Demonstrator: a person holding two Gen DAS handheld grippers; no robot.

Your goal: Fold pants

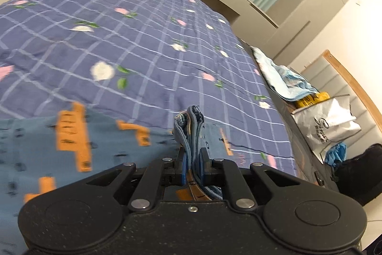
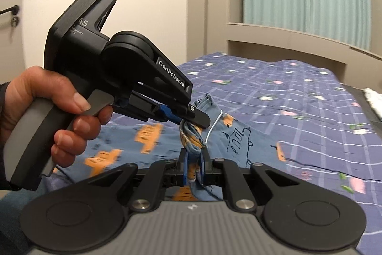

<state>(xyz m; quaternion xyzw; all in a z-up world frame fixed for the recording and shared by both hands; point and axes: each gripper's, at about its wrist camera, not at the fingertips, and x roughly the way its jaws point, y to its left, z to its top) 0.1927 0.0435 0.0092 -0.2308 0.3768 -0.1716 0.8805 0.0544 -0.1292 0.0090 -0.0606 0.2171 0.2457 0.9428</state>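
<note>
Left wrist view: the left gripper (image 1: pixel 193 163) is clenched on a bunched fold of blue pants (image 1: pixel 71 135), the fabric sticking up between its blue pads. The pants, printed with orange vehicles, lie spread across a bed covered by a purple checked quilt (image 1: pixel 119 40) with small flowers. Right wrist view: the right gripper (image 2: pixel 194 165) is likewise clamped on a gathered edge of the pants (image 2: pixel 238 135), just beside the left gripper (image 2: pixel 200 120), which a hand (image 2: pixel 47 106) holds by its grey handle. A white drawstring (image 2: pixel 214 123) hangs from the cloth between them. Bags (image 1: pixel 327 121) sit beside the bed.
</note>
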